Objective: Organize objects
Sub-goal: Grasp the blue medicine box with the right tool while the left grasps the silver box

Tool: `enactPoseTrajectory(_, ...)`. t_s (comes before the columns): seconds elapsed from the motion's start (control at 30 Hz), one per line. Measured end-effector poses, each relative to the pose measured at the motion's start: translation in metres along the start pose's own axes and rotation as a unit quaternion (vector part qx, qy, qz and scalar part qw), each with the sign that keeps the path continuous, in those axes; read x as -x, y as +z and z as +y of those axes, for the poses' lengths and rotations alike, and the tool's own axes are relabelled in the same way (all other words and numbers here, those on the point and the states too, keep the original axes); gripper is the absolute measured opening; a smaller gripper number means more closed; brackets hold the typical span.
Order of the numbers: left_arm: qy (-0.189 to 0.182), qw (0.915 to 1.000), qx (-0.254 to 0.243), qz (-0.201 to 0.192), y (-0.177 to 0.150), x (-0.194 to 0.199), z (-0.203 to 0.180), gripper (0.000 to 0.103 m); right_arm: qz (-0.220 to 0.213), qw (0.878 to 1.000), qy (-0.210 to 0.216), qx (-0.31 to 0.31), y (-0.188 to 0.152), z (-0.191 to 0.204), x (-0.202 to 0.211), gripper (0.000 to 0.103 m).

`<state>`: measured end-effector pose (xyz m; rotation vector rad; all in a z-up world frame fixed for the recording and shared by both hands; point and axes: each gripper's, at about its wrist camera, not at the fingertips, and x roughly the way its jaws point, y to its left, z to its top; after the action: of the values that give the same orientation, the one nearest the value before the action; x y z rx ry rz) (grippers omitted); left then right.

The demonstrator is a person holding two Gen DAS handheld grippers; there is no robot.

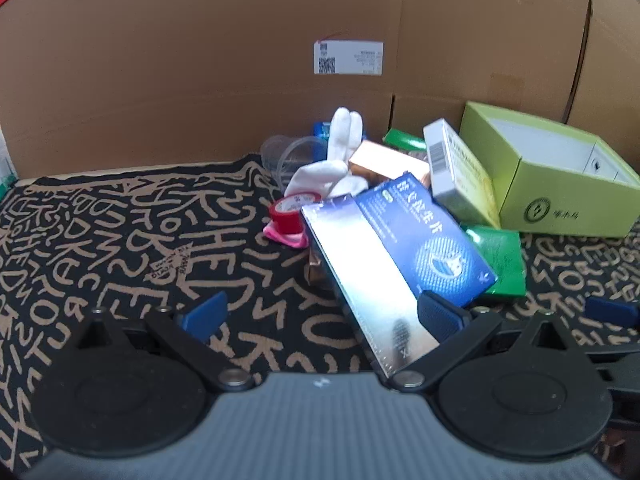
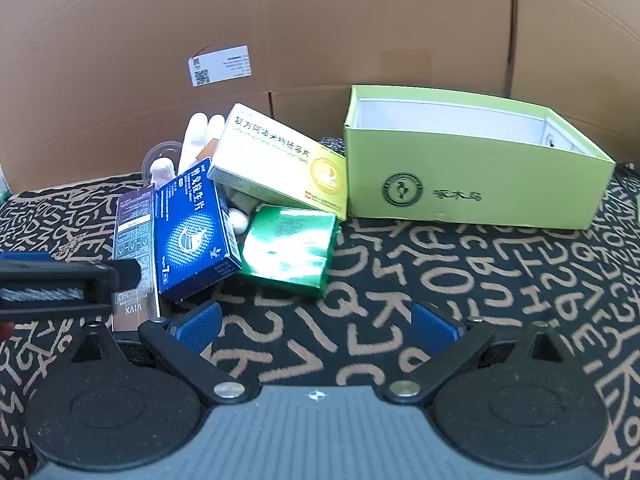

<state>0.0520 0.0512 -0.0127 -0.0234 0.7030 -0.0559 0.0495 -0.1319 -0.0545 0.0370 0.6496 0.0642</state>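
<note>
Both tools sit with pads spread wide and nothing between them: left tool [image 1: 320, 316] low over the black bench cloth with tan lettering [image 1: 120, 240], right tool [image 2: 316, 326] over bare cloth in front of the pile. Nearest to the left tool is the long silver-and-dark glossy carton [image 1: 360, 276]; its near end lies just beside the left tool's right-hand pad [image 1: 438, 316], so a careless closing could clip that corner and skid the carton instead of gripping it. The blue medicine box with white lettering [image 2: 196, 232] leans on that carton, and the shiny green foil-wrapped box [image 2: 292, 252] touches the blue one; pulling any of these likely shifts the others. In the right wrist view the left tool's arm crosses the silver carton, so both tools going for the same pile risk collision. Further back, the white-and-yellow medicine box [image 2: 276, 164] rests tilted against the open lime-green cardboard box with white lining [image 2: 472, 184]; removing its support below would probably drop it. Behind, a red tape roll [image 1: 288, 212] on something pink, a white cloth glove [image 1: 340, 148], a copper-coloured box [image 1: 380, 160] and a clear plastic cup [image 1: 288, 152] are crowded together; the cup looks light and easily knocked over. The lime-green box looks like the destination, seemingly empty, interior only partly visible.
</note>
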Motion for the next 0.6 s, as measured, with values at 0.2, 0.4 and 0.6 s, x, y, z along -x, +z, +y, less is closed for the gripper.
enactPoseTrajectory(0.2,-0.035,0.9994,-0.008,0.000,0.015,-0.008,0.007,0.103,-0.014,0.999,0.037,-0.009,0.011,0.000,-0.015,0.103)
enactPoseTrajectory(0.4,-0.033,0.9994,0.008,-0.002,0.027,-0.022,0.019,0.103,-0.037,0.992,0.094,0.071,0.015,0.025,-0.014,0.091)
enactPoseTrajectory(0.6,-0.034,0.9990,-0.002,0.030,0.026,-0.046,0.015,0.103,-0.026,0.986,0.114,0.117,0.021,0.054,-0.041,0.079)
